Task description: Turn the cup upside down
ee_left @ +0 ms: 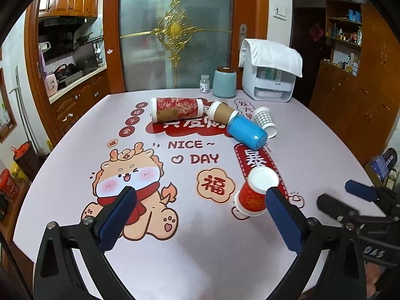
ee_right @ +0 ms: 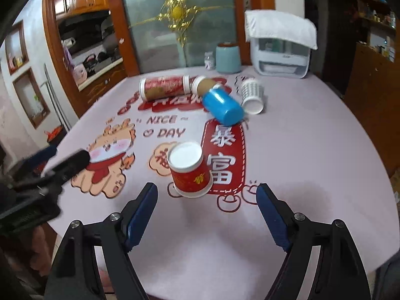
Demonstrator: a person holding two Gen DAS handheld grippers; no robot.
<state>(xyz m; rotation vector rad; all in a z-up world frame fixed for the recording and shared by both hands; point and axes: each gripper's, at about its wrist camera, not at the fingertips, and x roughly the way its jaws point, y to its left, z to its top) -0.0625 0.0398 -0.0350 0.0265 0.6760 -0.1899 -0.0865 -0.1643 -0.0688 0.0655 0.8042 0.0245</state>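
Note:
A red paper cup (ee_left: 252, 195) stands upside down on the table, white base up; in the right wrist view it (ee_right: 191, 176) stands just ahead of my right gripper. My left gripper (ee_left: 200, 201) is open and empty, the cup beside its right finger (ee_left: 282, 215). My right gripper (ee_right: 207, 197) is open and empty, the cup a little beyond its fingertips, left of centre. The right gripper also shows at the right edge of the left wrist view (ee_left: 350, 200). A blue cup (ee_left: 246, 131) (ee_right: 222, 107) lies on its side farther back.
A printed tablecloth (ee_left: 175, 250) covers the table. At the back lie a red canister (ee_left: 176, 108), a brown paper cup (ee_left: 222, 112) and a checked paper cup (ee_left: 265, 121). Behind stand a teal jar (ee_left: 224, 81), a small bottle (ee_left: 205, 83) and a white appliance (ee_left: 271, 75).

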